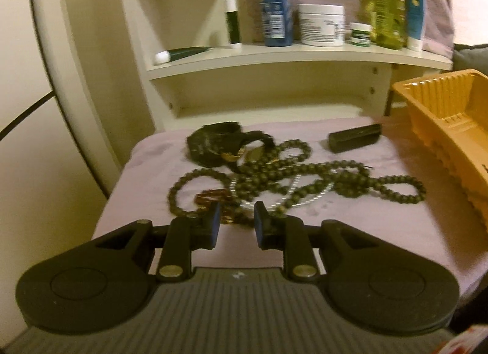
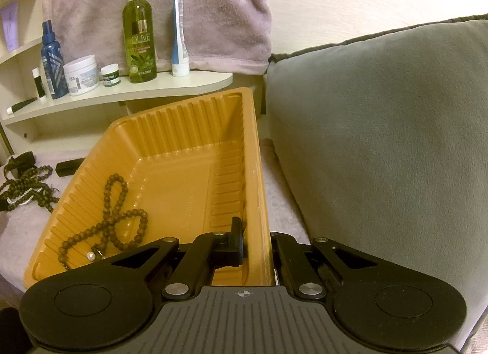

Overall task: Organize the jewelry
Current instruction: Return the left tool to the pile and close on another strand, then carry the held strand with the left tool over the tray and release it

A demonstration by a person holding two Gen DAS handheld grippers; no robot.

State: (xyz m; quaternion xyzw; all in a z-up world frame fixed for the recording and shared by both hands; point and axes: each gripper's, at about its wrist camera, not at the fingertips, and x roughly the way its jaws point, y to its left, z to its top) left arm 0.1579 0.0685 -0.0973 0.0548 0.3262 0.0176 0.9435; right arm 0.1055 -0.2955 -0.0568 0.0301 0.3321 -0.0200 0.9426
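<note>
One right gripper finger sits hidden behind the tray wall.

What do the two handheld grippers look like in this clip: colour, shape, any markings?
Both match: the left gripper and right gripper have black linkage arms with silver pivot pins, round black discs on either side, a ribbed grey base bearing a small crosshair mark, and blue-faced finger pads. No cables or sleeves show.

Lilac cloth; beads, black box, tray
</note>
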